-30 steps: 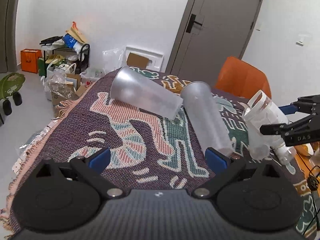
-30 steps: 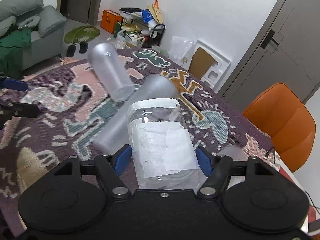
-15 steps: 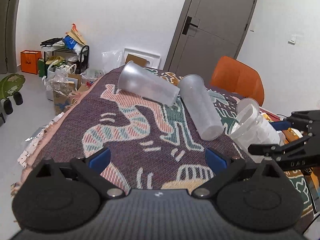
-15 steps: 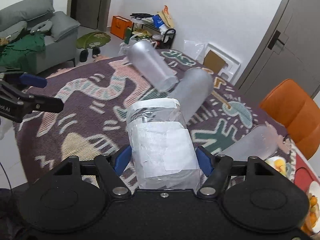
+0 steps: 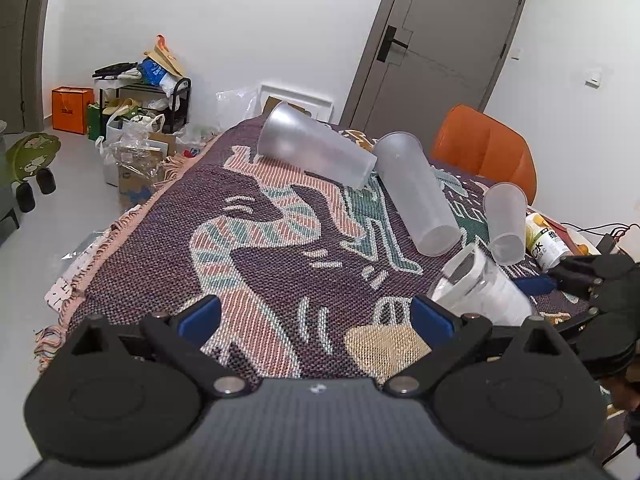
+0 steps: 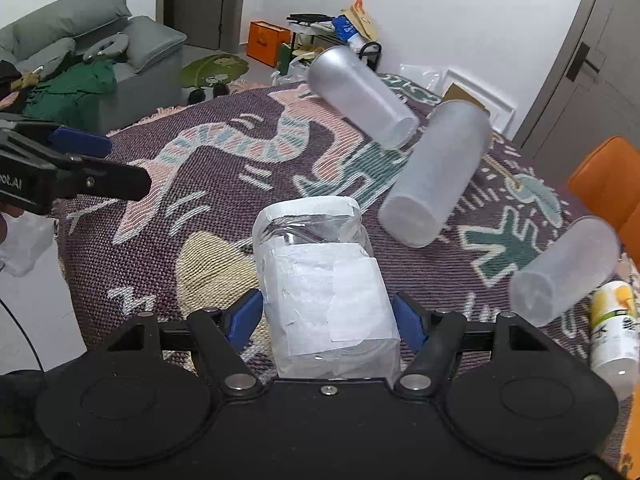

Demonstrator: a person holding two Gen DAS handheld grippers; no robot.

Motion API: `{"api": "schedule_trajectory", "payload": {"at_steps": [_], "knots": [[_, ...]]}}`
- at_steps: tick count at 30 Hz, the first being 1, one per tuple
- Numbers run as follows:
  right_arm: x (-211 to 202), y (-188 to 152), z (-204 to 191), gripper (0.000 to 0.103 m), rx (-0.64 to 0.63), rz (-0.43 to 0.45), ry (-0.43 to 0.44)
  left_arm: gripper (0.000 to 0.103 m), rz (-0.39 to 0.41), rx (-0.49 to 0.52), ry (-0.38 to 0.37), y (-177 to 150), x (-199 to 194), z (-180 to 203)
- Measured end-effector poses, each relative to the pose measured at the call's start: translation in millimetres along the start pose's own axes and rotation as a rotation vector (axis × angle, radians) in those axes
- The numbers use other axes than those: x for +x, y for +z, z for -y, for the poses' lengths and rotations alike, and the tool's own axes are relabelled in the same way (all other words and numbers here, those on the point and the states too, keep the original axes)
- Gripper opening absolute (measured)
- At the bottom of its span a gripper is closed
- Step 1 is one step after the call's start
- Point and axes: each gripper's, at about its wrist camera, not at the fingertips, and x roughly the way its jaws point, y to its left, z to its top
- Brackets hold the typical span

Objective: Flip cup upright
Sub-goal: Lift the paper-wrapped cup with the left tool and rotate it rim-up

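Note:
My right gripper [image 6: 327, 316] is shut on a clear cup wrapped in white paper tape [image 6: 324, 292]. It holds the cup tilted above the patterned tablecloth, mouth pointing away from the camera. The cup also shows in the left wrist view [image 5: 480, 284], with the right gripper [image 5: 560, 280] behind it. My left gripper [image 5: 316, 316] is open and empty over the near end of the table; it shows at the left of the right wrist view [image 6: 80, 160]. Three frosted cups lie on their sides: a far one [image 5: 316, 146], a middle one [image 5: 416, 196] and a small one [image 5: 506, 216].
The woven patterned tablecloth [image 5: 260, 240] covers the table. A yellow-labelled bottle [image 6: 612, 328] lies at the right edge. An orange chair [image 5: 484, 152] stands behind the table. Boxes and bags [image 5: 136, 120] clutter the floor at left, and a grey sofa [image 6: 80, 60] stands beyond.
Both grippers have pulled back toward the near end of the table. The right gripper has carried the taped cup with it, lower and closer to the cloth. A third frosted cup has come into view.

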Motion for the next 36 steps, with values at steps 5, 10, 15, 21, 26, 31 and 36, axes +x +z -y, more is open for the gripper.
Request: {"api": "schedule_trajectory", "payload": {"at_steps": [5,10,15,21,26,31,36], "knots": [[5,-5,0,0.076,0.032,0.014,0.019,0.100,-0.023,-0.007,-0.011,-4,4,1],[-8,-13,12,0.083,0.110,0.044,0.047,0.100,-0.029,-0.033,-0.039,-2,7,5],[-33,-28,19,0.085,0.182,0.098,0.046,0.100,-0.044,-0.069,-0.082,2,13,12],[-63,-49,29,0.086,0.287,0.185,0.017,0.100,-0.088,-0.147,-0.135,8,27,23],[-71,-71,42,0.086,0.415,0.229,-0.007,0.100,-0.136,-0.232,-0.176,10,39,30],[-72,-95,54,0.086,0.543,0.266,-0.004,0.099,-0.183,-0.365,-0.215,12,57,29],[-70,-114,58,0.086,0.618,0.283,0.026,0.099,-0.220,-0.457,-0.270,5,74,29]]}}
